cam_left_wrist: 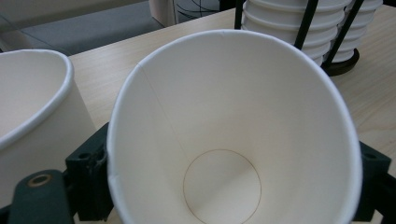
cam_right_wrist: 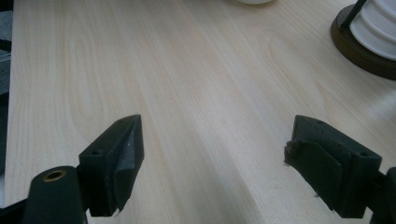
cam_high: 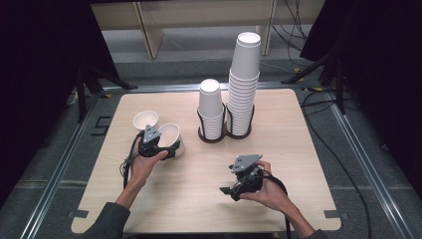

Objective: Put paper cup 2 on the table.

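A white paper cup leans tilted on the left part of the wooden table, and my left gripper is shut on it. In the left gripper view its open mouth faces the camera, with a black jaw on each side; the left gripper holds it low down. A second white cup stands mouth up just beside it, also at the left edge. My right gripper hovers over the near middle of the table, pointing left. It is open, with bare wood between its jaws.
Two stacks of upside-down white cups stand in a black wire holder at the table's middle back: a short stack and a tall stack. The holder's base lies ahead and to the right of the right gripper.
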Tool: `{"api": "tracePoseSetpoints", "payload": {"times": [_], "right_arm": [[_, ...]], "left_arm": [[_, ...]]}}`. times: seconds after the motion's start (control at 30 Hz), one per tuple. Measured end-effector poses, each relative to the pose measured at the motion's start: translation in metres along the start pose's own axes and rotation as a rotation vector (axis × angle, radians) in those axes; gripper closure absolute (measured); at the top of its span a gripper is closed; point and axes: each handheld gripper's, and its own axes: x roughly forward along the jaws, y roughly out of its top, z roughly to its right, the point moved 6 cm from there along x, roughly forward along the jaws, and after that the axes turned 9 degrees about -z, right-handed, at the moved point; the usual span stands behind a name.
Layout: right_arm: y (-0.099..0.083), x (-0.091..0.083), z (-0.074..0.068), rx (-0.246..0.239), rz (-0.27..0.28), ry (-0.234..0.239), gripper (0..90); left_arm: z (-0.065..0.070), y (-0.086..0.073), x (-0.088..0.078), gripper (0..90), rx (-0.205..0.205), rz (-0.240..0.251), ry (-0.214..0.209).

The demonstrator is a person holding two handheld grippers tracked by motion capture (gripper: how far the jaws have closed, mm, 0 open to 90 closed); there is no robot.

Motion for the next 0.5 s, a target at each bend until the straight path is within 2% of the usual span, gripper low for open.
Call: {"api": "tracePoseSetpoints", "payload": {"times": [0.1,0.23,0.4,0.43,0.5], "right_arm": [[0.000,0.001,-0.002,0.000,0.000,0.008,19.0],[0.000,0.001,-0.002,-0.004,-0.003,0.012,19.1],[0.000,0.001,-0.002,-0.003,-0.002,0.010,19.2],[0.000,0.001,-0.003,-0.001,-0.003,0.014,19.2],[0.000,0.001,-0.003,-0.001,-0.004,0.012,19.2]], "left_arm": [[0.001,0.003,0.004,13.5,0.002,-0.008,0.016],[-0.001,0.007,0.009,13.4,-0.026,-0.008,0.030],[-0.002,0.012,0.014,12.5,-0.031,-0.052,0.049],[-0.001,0.012,0.015,11.8,-0.035,-0.056,0.042],[-0.001,0.013,0.016,10.5,-0.042,-0.049,0.056]]}}
